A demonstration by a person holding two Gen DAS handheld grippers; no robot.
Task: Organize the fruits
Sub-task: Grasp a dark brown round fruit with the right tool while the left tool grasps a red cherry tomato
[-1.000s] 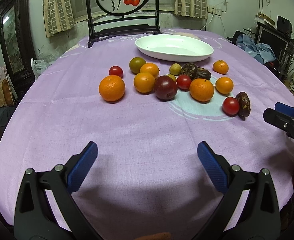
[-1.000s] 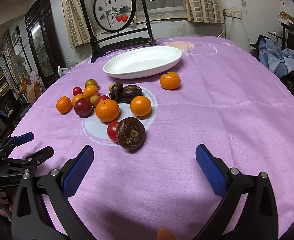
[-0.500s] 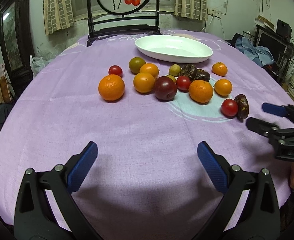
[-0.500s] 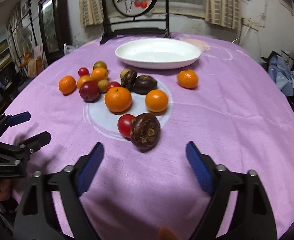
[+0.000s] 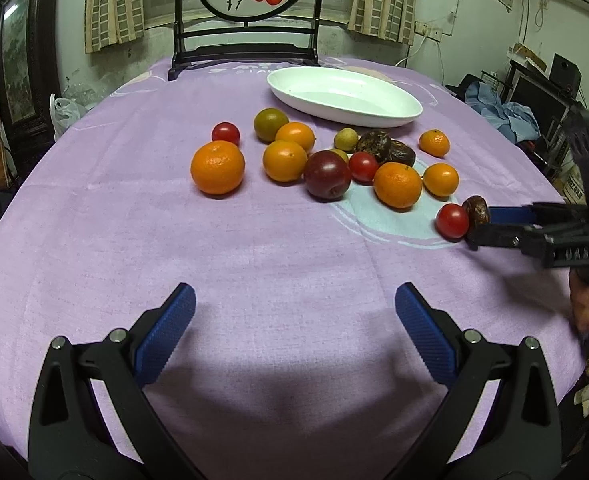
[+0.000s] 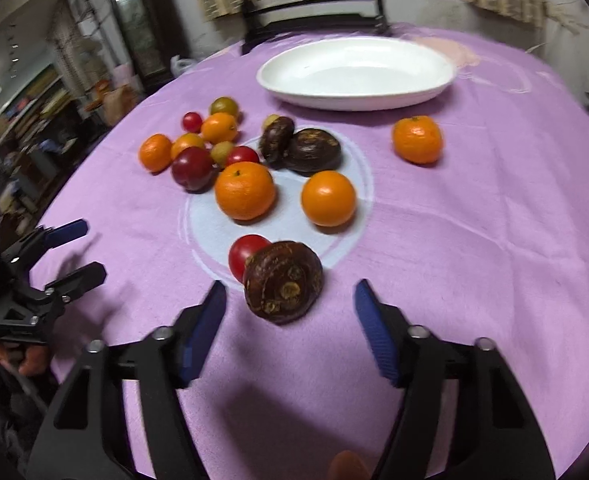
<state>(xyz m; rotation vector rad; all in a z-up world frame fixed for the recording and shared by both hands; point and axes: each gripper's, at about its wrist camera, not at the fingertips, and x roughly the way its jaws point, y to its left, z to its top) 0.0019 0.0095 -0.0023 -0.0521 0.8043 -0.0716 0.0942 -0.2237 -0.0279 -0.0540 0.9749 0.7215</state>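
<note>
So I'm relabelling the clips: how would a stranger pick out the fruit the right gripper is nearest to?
Start at the white oval dish and come toward the camera across the pale circle on the purple cloth. At its near edge lies a dark brown wrinkled fruit touching a red tomato, just ahead of the open right gripper.

Both the left gripper (image 5: 294, 322) and right gripper (image 6: 290, 312) have black plastic arms, silver screws and ribbed blue pads (image 5: 166, 334); bare fingers (image 5: 586, 300) show at three o'clock.
</note>
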